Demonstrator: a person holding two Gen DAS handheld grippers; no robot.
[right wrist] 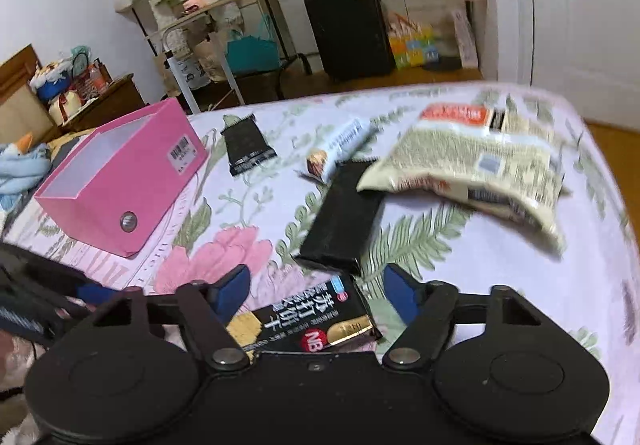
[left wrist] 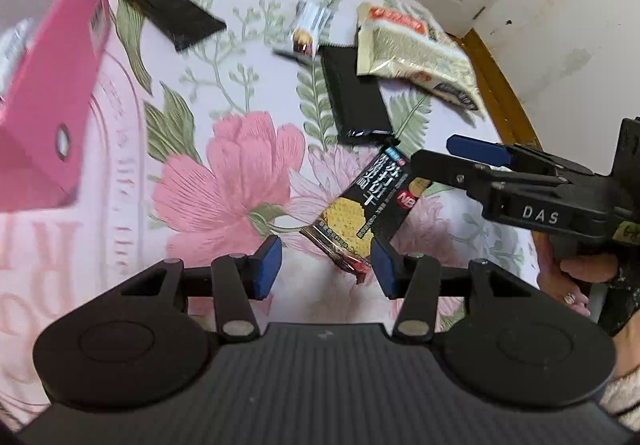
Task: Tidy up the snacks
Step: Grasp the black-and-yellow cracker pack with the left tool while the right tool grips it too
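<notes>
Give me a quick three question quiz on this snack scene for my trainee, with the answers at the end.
1. True or false: the pink box stands on the floral bedspread.
2. Which packet lies between the right gripper's fingers? A the black cracker packet, B the beige bag, C the white bar.
3. Fill in: one end of the plain black packet is tucked under the ____ bag.

Key: 1 true. 2 A. 3 beige.
</notes>
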